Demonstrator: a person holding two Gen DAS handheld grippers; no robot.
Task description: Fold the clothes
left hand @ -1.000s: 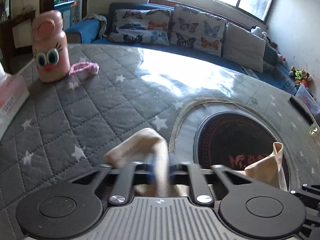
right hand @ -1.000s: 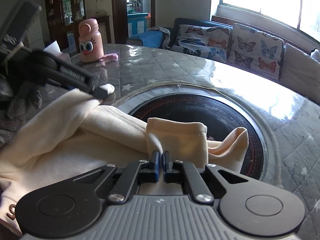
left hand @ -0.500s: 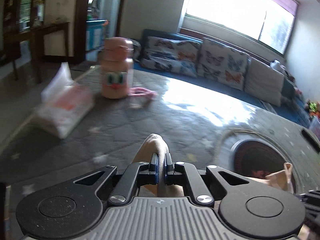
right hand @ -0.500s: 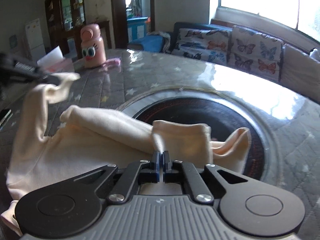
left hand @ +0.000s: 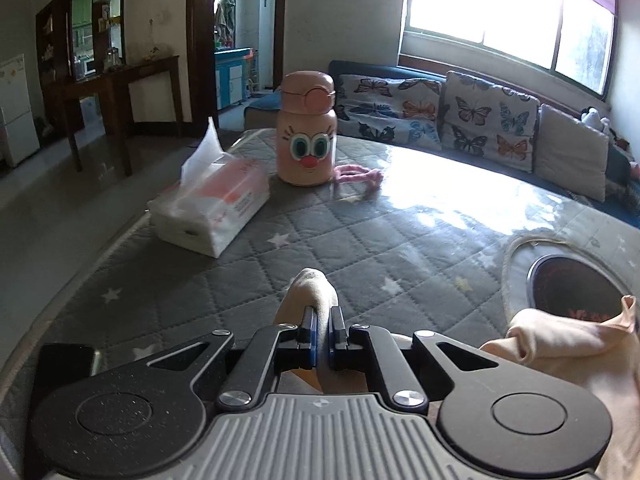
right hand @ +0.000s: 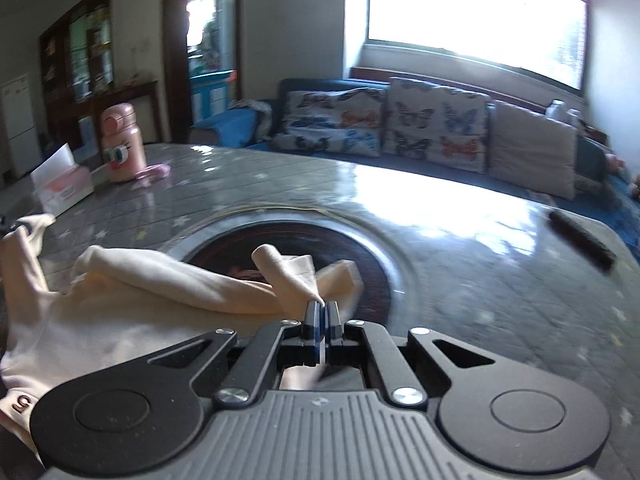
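Note:
A cream garment hangs stretched between my two grippers above the grey quilted table. My left gripper is shut on one bunched corner of the garment, held above the table's left part. My right gripper is shut on another corner of it, over the dark round plate set in the table. The rest of the cloth sags to the left in the right wrist view and shows at the right edge of the left wrist view.
A pink bottle with a cartoon face, a tissue pack and a pink band stand at the table's far left. A dark flat object lies at the far right edge. A sofa with butterfly cushions is behind.
Both grippers have lifted and pulled apart with the garment still gripped. The left one swung left towards the bottle and tissues; the cloth is now spread wider between them.

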